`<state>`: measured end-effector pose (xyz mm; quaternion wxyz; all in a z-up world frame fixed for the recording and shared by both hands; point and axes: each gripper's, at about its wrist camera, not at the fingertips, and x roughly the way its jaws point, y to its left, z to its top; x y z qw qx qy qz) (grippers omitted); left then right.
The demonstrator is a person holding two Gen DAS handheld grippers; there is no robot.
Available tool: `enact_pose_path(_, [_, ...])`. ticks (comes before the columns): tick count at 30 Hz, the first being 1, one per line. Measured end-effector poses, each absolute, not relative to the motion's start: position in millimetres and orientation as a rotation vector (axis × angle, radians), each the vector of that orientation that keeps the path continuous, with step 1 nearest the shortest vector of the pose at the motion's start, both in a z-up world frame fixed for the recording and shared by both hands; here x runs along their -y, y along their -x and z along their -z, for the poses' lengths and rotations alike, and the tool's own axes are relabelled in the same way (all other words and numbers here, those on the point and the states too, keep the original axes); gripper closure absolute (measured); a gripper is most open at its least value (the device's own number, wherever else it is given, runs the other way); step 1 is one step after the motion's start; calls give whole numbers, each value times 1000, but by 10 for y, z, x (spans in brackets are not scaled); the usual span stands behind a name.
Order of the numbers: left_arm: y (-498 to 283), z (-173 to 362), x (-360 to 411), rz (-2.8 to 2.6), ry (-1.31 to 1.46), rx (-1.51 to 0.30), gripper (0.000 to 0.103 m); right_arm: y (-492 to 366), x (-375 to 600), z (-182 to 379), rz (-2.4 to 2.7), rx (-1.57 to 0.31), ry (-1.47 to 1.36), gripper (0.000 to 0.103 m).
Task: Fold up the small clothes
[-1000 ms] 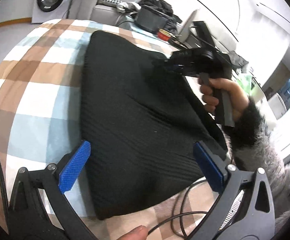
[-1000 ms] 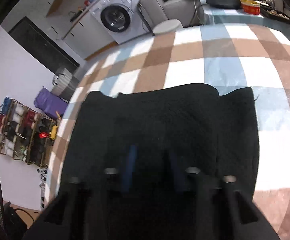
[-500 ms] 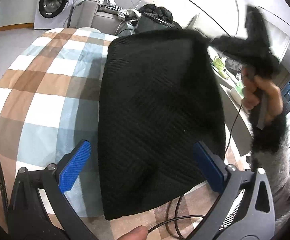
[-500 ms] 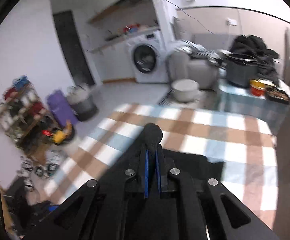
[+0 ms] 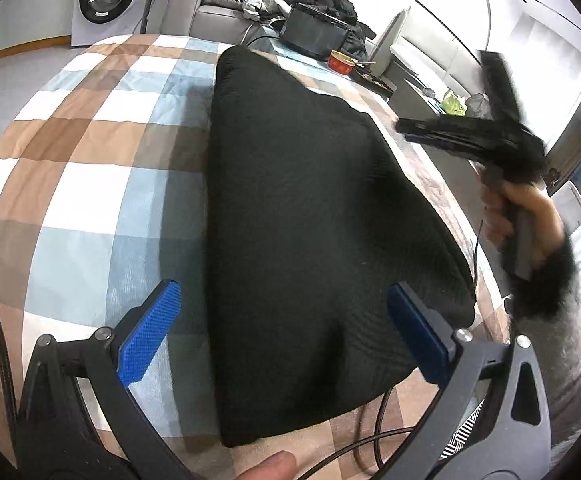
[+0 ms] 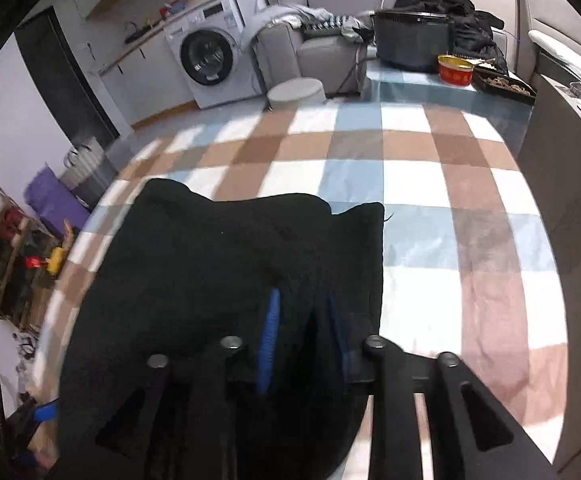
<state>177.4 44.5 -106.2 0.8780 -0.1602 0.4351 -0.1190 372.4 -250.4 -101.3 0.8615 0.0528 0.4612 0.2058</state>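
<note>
The garment (image 5: pixel 310 248), a black knit piece, lies on the checked cloth (image 5: pixel 90 152) that covers the table. It rests as a compact, doubled-over shape: a rounded fold runs along its near right side, and the far end narrows toward the back of the table. In the right wrist view its far edge (image 6: pixel 250 208) shows uneven corners, not squared to one another.

The left gripper (image 5: pixel 282 336) hangs over the near end of the garment with its blue pads spread wide, one on each side of the fabric, pressing nothing.

The right gripper (image 5: pixel 422 132) is seen from the left wrist view lifted clear, beside the garment's right edge, carried by a hand (image 5: pixel 518 216) in a furry sleeve. In its own view the jaws have just been opening; the pads (image 6: pixel 268 336) stand a little apart above the black knit. Nothing appears pinched between them, though dark fabric behind the gap makes this hard to confirm.

Assessment: at least one fold appears made and laid down, with the fabric let go. Remaining work, as judged: straightening the uneven far edge and likely a further fold to a smaller packet. A cable (image 5: pixel 370 436) lies at the near table edge, close to the garment.
</note>
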Motion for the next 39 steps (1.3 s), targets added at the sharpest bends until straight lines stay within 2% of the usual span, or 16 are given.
enact_pose_path(2, [-1767, 1064, -444, 250, 335, -905, 1, -3446, 2565, 943, -503, -987, -177, 67])
enact_pose_path(6, [-1778, 1106, -438, 243, 327, -918, 1, -2914, 2594, 1020, -619, -1027, -251, 65])
enact_pose_path(13, [-1724, 1094, -360, 244, 303, -921, 1, -2673, 2285, 1334, -706, -1101, -274, 65])
enact_pose_path(15, [-1701, 1081, -356, 228, 288, -918, 1, -2715, 2215, 1358, -699, -1090, -260, 81])
enact_pose_path(16, [-1688, 1075, -363, 219, 284, -919, 1, -2706, 2199, 1339, -682, -1084, -246, 96])
enact_pose_path(20, [-1628, 1041, -447, 205, 296, -912, 1, -2475, 2324, 1152, -641, -1027, -249, 98])
enact_pose_path(25, [-1662, 1080, -585, 187, 349, -922, 1, -2308, 2337, 1373, -555, -1097, -152, 98])
enact_pose_path(30, [-1654, 1074, -645, 163, 354, -914, 1, -2180, 2569, 1150, -565, -1027, -226, 81])
enact_pose_path(31, [-1662, 1082, -648, 152, 345, -915, 1, -2174, 2629, 1142, -575, -1027, -235, 71])
enact_pose_path(32, [-1669, 1094, -645, 143, 332, -917, 1, -2131, 2627, 1150, -605, -1040, -242, 66])
enact_pose_path(39, [-1708, 1239, -606, 71, 248, -944, 1, -2009, 2459, 1355, -683, -1075, -218, 67])
